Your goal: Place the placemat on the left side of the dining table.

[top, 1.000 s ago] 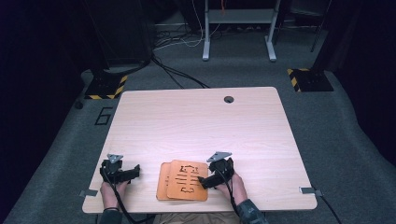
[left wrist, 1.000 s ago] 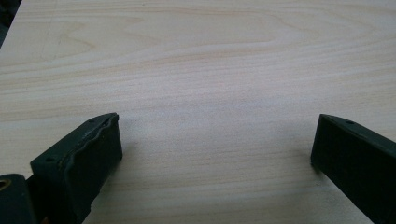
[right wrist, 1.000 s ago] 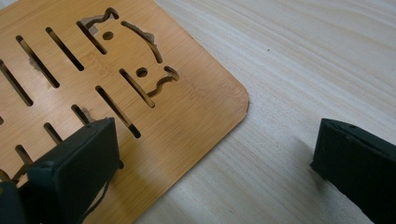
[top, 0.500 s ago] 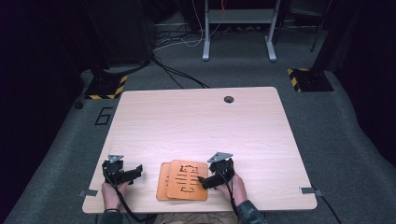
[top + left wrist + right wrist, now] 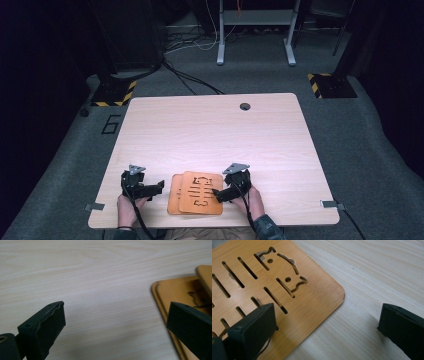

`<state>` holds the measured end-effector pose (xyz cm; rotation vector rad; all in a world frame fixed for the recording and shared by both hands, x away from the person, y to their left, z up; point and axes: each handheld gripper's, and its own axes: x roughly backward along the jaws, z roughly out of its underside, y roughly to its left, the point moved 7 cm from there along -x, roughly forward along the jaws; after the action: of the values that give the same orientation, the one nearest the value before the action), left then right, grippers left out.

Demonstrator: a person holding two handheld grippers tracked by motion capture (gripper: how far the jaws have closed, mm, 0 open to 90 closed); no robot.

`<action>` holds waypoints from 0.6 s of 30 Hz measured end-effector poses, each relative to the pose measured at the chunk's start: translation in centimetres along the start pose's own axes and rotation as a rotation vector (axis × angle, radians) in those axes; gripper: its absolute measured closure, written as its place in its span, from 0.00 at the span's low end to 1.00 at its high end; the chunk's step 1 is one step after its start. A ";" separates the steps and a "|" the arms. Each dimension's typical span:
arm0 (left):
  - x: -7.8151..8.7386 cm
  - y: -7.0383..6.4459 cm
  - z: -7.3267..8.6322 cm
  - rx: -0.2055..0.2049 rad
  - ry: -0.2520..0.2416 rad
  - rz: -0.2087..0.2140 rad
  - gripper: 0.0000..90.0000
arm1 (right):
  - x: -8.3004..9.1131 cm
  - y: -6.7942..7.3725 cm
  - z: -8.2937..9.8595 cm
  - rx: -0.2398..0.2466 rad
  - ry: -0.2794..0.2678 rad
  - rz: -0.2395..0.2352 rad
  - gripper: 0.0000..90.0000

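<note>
Two orange wooden boards (image 5: 196, 192) lie stacked at the near edge of the pale wood surface (image 5: 215, 135), top one shifted slightly right, with slots and a cut-out shape through it. Left tongs (image 5: 159, 187) sit low over the surface just left of the stack, jaws spread wide, nothing between them; in the left gripper view the boards' rounded left edge (image 5: 160, 293) lies by the right jaw. Right tongs (image 5: 217, 192) are at the stack's right edge, jaws also wide apart and empty; in the right gripper view one jaw hangs over the slotted top board (image 5: 274, 282), the other over bare surface past its corner. A hand (image 5: 127, 210) holds each tool.
</note>
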<state>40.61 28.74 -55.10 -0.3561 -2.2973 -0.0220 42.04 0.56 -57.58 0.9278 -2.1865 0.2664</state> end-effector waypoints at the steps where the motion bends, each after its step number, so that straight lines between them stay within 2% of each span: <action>1: 0.1 -0.4 -0.1 -0.004 -0.006 0.008 0.02 | 0.0 0.0 0.0 0.000 0.000 0.001 0.00; 5: 0.4 -1.9 -0.6 -0.026 -0.019 0.049 0.02 | 0.0 0.0 0.0 -0.004 -0.001 0.004 0.00; 6: 0.3 -2.7 -0.7 -0.038 -0.019 0.069 0.02 | 0.0 0.0 0.0 -0.008 0.000 0.005 0.00; 9: -0.2 -4.1 -0.8 -0.077 0.007 0.099 0.02 | 0.0 0.0 0.0 -0.011 -0.001 0.009 0.00; 10: -0.2 -4.1 -0.8 -0.077 0.007 0.099 0.02 | 0.0 0.0 0.0 -0.011 -0.001 0.009 0.00; 11: -0.5 -5.1 -0.9 -0.089 0.007 0.121 0.02 | 0.0 -0.1 0.0 -0.012 -0.001 0.010 0.00; 12: -0.7 -5.5 -1.0 -0.094 0.010 0.125 0.02 | 0.0 -0.1 0.0 -0.011 -0.001 0.011 0.00; 14: -0.8 -5.9 -1.0 -0.107 0.021 0.129 0.02 | 0.0 -0.1 0.0 -0.011 -0.001 0.011 0.00; 15: -1.1 -6.4 -1.1 -0.114 0.026 0.143 0.03 | 0.0 -0.1 0.0 -0.011 -0.001 0.012 0.00; 16: -1.1 -6.4 -1.1 -0.114 0.026 0.143 0.02 | 0.0 -0.1 0.0 -0.011 -0.001 0.012 0.00; 17: -1.2 -7.0 -1.1 -0.120 0.034 0.165 0.03 | 0.0 -0.1 0.0 -0.011 -0.002 0.012 0.00; 18: -1.2 -7.0 -1.1 -0.120 0.034 0.165 0.03 | 0.0 -0.1 0.0 -0.011 -0.002 0.012 0.00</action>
<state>40.38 21.55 -54.54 -0.6019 -2.2313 -0.0821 42.08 0.45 -57.59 0.9092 -2.1940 0.2587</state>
